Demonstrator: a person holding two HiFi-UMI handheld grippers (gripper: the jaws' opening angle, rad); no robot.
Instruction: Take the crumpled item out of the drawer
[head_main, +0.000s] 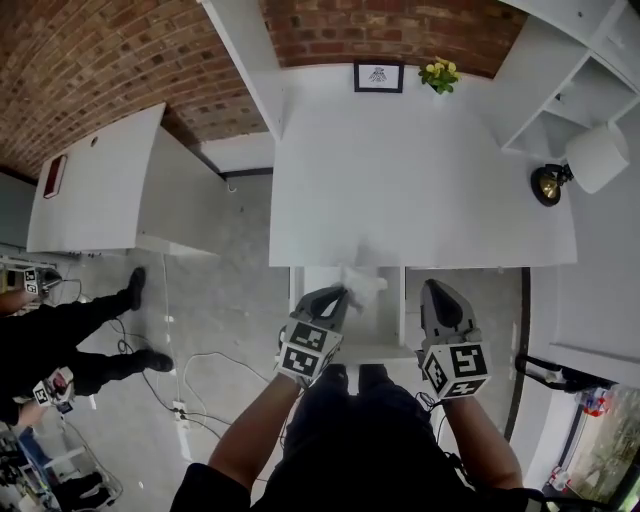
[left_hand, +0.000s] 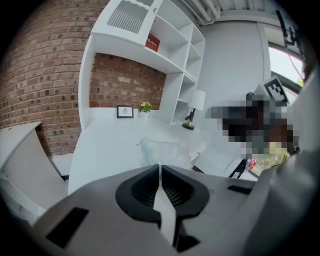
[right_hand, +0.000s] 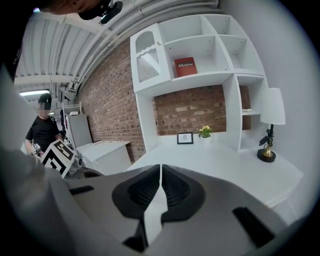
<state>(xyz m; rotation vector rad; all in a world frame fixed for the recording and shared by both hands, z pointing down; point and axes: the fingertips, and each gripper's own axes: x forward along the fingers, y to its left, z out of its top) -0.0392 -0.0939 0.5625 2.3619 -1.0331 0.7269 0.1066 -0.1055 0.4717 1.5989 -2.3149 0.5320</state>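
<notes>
Left gripper (head_main: 339, 297) jaws pinching crumpled white item (head_main: 363, 284) at tips, above open drawer (head_main: 397, 312). Right gripper (head_main: 436, 292) jaws pressed together, empty. Best: firm pinch, lift item clear of drawer rim, no snag.

The desk (head_main: 420, 180) sits against the back wall, with the picture frame (head_main: 378, 77) and plant (head_main: 439, 73) side by side at its far edge and the lamp (head_main: 598, 157) on its right end. The drawer (head_main: 386, 312) juts from the near edge. The crumpled item (head_main: 362, 283) is above it, at the left gripper's (head_main: 342, 292) tip. The right gripper (head_main: 433, 287) is just right of it, and a cabinet (head_main: 100, 180) stands off left.
</notes>
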